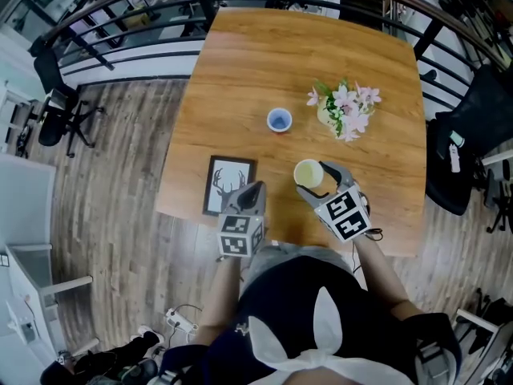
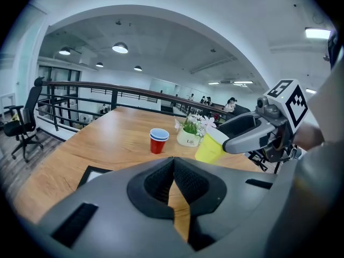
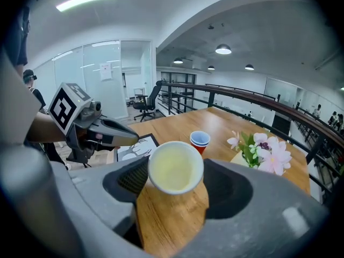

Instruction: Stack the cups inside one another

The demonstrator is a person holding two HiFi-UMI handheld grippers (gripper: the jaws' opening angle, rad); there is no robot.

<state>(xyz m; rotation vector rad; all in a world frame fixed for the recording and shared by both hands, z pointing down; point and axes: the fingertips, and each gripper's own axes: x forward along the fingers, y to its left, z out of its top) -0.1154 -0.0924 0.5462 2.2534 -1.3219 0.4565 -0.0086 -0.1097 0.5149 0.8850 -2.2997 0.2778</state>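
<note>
Right gripper (image 1: 319,179) pinching tilted yellow cup (image 1: 308,172) just right of frame centre; left gripper (image 1: 256,191) jaws pressed together, empty, lower centre; red-and-blue cup stack (image 1: 279,120) upright mid-table (image 1: 240,70).

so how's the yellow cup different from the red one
The yellow cup is gripped, tilted, in the right tongs; the red cup stands upright on the table. The yellow cup is empty; the red cup has a blue cup nested inside. Both are tapered, open-topped cups.
</note>
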